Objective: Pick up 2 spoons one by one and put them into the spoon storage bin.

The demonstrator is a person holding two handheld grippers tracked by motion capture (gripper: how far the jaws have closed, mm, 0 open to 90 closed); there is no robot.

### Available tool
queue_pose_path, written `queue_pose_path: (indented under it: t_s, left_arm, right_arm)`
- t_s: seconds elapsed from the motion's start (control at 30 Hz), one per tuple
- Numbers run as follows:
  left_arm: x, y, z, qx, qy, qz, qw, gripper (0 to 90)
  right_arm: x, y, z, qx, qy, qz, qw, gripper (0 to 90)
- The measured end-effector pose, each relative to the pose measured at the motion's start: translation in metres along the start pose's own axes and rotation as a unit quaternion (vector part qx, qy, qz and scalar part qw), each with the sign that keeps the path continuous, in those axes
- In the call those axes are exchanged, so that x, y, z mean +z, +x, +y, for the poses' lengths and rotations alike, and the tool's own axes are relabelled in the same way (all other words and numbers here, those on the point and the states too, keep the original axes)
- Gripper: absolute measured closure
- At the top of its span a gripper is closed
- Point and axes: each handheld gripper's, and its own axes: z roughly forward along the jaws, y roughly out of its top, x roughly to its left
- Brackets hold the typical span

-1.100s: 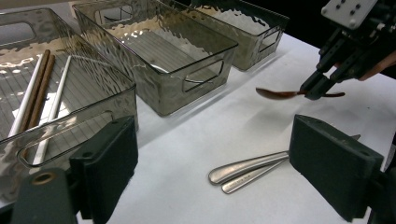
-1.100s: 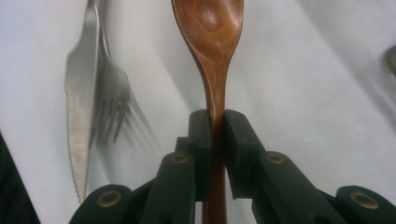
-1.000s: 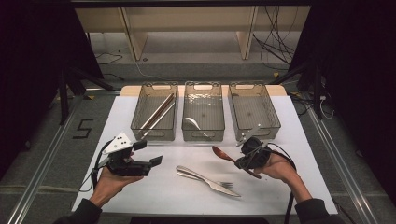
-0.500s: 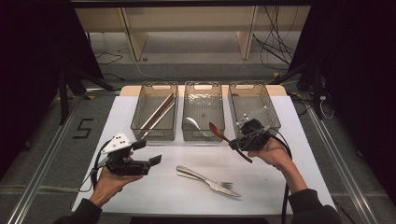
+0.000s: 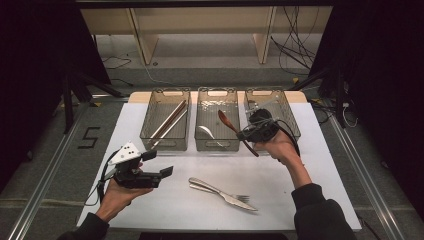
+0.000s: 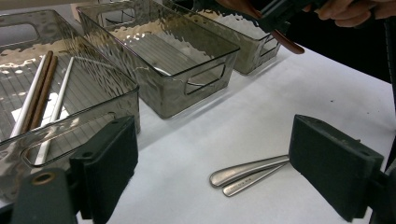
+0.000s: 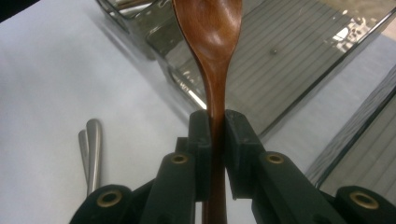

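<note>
Wooden spoon (image 7: 208, 42) is clamped by its handle between your right gripper (image 5: 248, 133) jaws, bowl beyond their tips; your left gripper (image 5: 161, 165) jaws gape, nothing between

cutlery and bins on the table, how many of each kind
bins: 3
chopsticks: 3, in the left bin
wooden spoon: 1, held in the right tongs, spoon at
metal spoon: 1, in the middle bin
metal pieces on the table: 2, a fork and one more handle beside it
total: 10
</note>
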Motion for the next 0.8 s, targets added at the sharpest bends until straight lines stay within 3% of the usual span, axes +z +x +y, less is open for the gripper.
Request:
queue_pose_path:
  t_s: [0.47,0.8]
  left_arm:
    - [-0.001,0.000,0.000,0.001,-0.001,-0.001,1.0000,15.1]
    - [-0.001,0.000,0.000,0.002,-0.001,-0.003,1.0000,15.1]
  right_arm:
    - [0.027,-0.010,0.037,0.031,0.005,-0.027,0.9992,82.3]
    - [0.040,-0.016,0.054,0.052,0.005,-0.042,0.9978,82.3]
